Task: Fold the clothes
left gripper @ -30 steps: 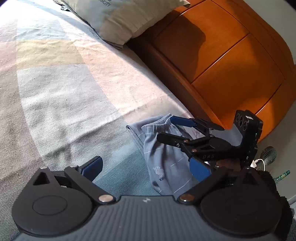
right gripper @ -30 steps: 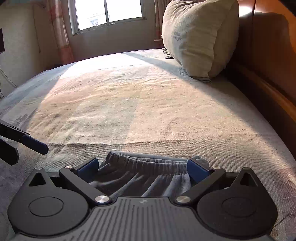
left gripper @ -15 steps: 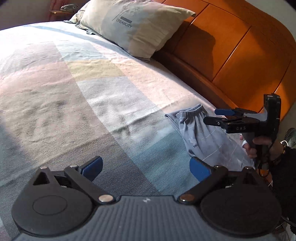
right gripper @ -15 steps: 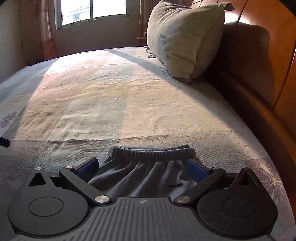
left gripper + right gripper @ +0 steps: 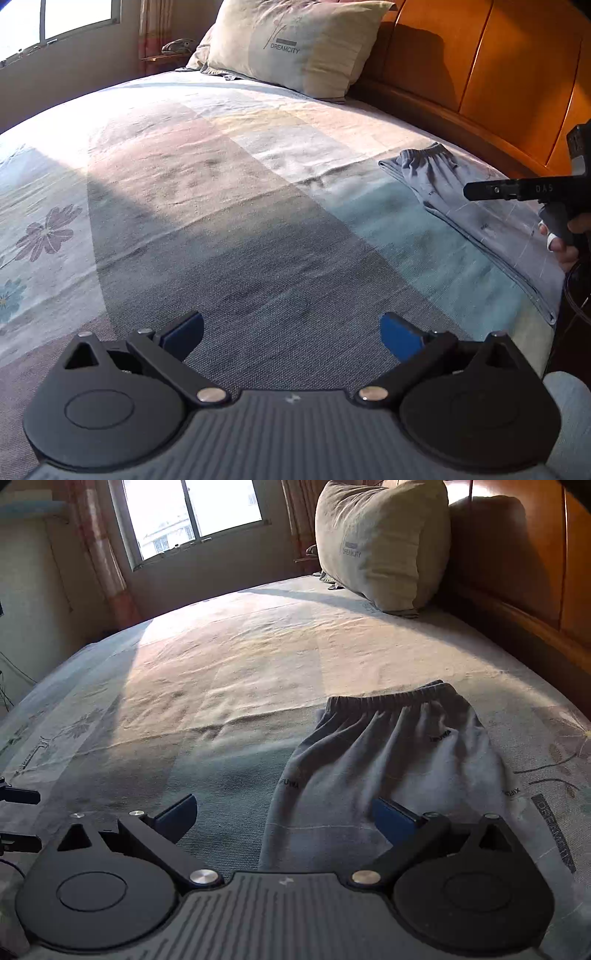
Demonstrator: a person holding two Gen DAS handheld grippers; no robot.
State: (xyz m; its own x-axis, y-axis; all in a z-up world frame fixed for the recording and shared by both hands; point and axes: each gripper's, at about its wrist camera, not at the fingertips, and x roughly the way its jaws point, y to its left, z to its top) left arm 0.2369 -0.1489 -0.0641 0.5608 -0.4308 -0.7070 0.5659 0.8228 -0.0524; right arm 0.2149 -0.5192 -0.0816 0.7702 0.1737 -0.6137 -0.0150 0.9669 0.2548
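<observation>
Here: both grippers open over the bed, grey sweatpants released.
The left gripper (image 5: 291, 334) has its fingers spread, with only bedspread (image 5: 229, 229) between them. The right gripper (image 5: 284, 814) is likewise spread and empty; the folded grey sweatpants (image 5: 391, 760) lie flat under and ahead of its right finger (image 5: 393, 819), waistband toward the pillow (image 5: 380, 542).

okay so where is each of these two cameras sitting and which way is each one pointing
Left wrist: sits on the left gripper, low over the bed, facing the pillow; the right gripper and hand show.
Right wrist: sits on the right gripper, above the grey shorts, facing the window.
Shared: shorts, pillow, bed.
</observation>
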